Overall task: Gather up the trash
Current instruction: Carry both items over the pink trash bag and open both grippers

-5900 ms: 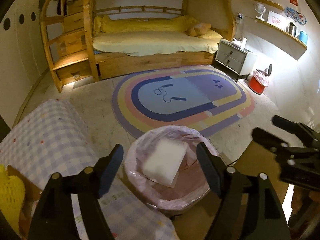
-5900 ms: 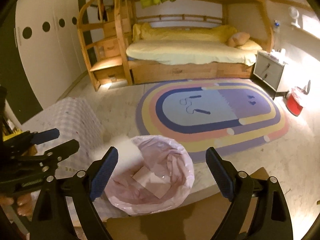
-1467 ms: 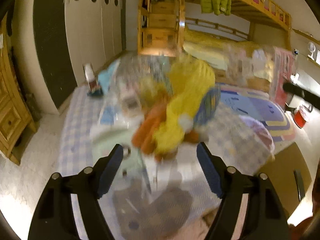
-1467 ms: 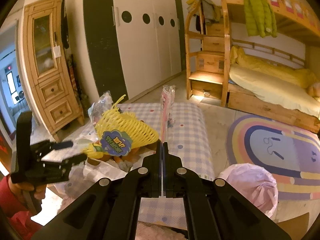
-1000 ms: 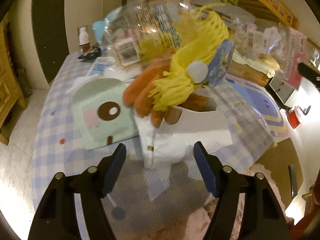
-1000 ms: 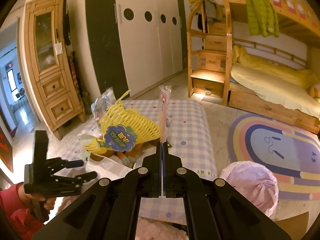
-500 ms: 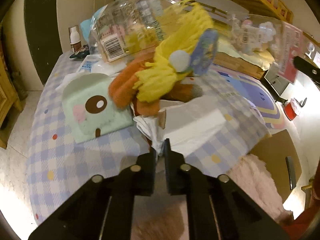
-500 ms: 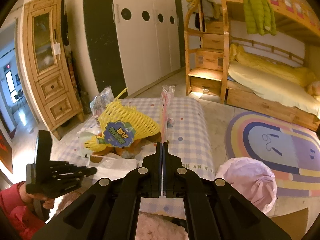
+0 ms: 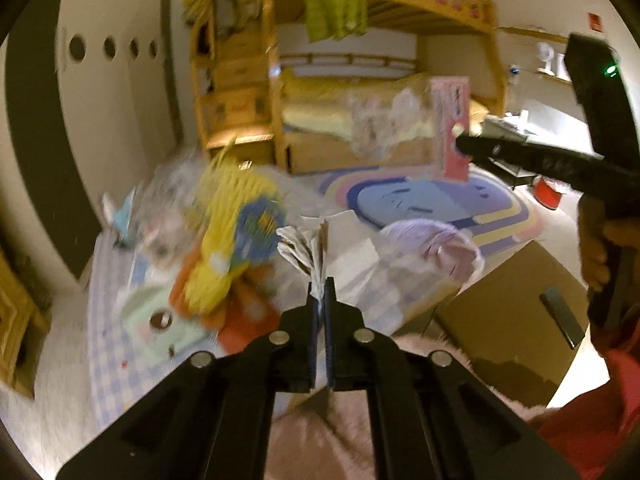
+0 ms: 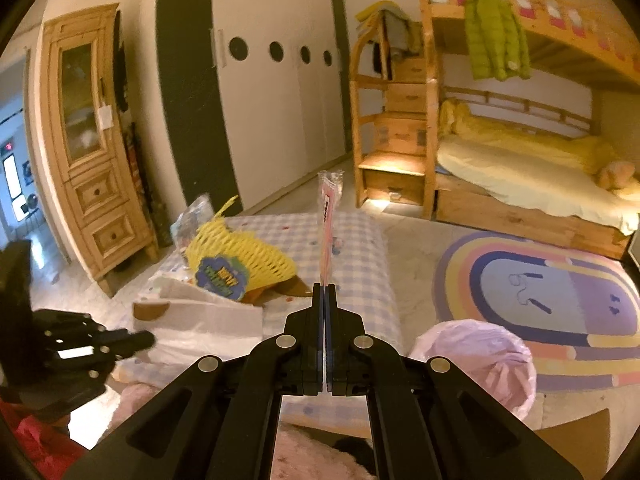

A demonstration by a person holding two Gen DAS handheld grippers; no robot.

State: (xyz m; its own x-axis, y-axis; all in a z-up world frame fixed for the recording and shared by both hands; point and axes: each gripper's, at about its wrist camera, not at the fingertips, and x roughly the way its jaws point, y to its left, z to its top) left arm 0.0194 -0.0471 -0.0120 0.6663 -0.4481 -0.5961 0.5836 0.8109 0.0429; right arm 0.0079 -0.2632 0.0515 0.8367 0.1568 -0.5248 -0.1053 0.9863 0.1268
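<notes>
My left gripper point(image 9: 320, 285) is shut on the crumpled edge of a white paper bag point(image 9: 352, 258) and holds it lifted off the checked table point(image 10: 360, 240). In the right wrist view that same bag point(image 10: 208, 320) hangs from the left gripper point(image 10: 142, 338) at the lower left. My right gripper point(image 10: 325, 291) is shut on a thin clear wrapper with a pink strip point(image 10: 330, 216), held upright; the left wrist view shows the wrapper point(image 9: 450, 136) at the upper right. A yellow net bag with a blue label point(image 10: 240, 258) lies on the table. The pink-lined bin point(image 10: 476, 356) stands beside the table.
A brown cardboard box point(image 9: 516, 320) sits on the floor by the bin. A pale green pack with a face point(image 9: 160, 320) and orange items lie on the table. Beyond are a striped oval rug point(image 10: 540, 292), a wooden bunk bed point(image 10: 520, 184) and a small red bin point(image 9: 548, 196).
My left gripper closed on the white paper bag's edge, then rose and swung right toward the bin with it. The right gripper still holds the wrapper and shifted only slightly.
</notes>
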